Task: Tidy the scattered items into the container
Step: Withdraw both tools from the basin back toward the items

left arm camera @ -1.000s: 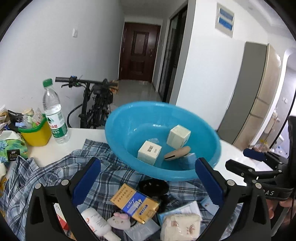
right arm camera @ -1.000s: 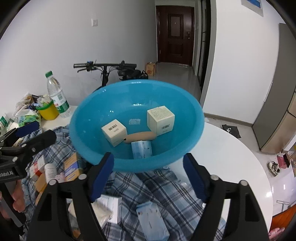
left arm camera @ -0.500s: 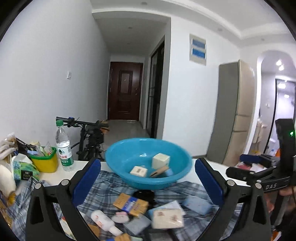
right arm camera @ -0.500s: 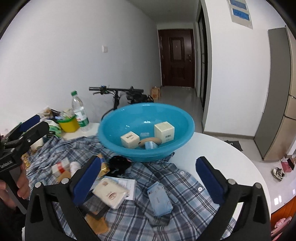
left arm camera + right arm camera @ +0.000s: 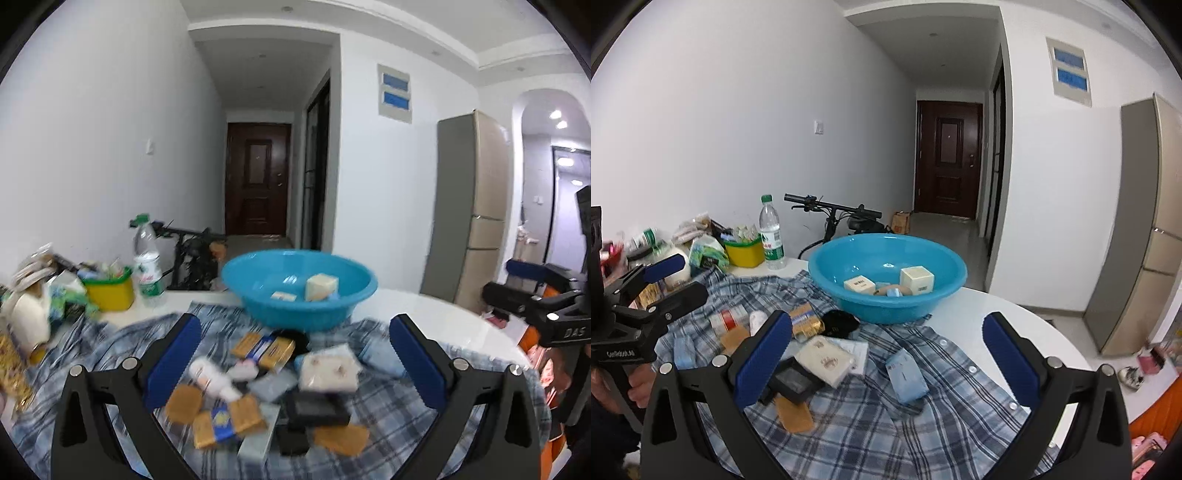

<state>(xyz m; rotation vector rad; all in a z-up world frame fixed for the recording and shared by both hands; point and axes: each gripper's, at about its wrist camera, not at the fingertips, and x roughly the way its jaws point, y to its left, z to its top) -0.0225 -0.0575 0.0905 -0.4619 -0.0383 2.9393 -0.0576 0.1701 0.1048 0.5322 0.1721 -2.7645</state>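
Retreat from the basin: we now see both grippers, left and right, spread and empty, farther back over the scattered items on the table, ready for another pick.

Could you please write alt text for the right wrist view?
The open, empty right gripper hangs above a plaid shirt strewn with small packets. Behind it, a blue basin holds two cream boxes. The left gripper is at left.
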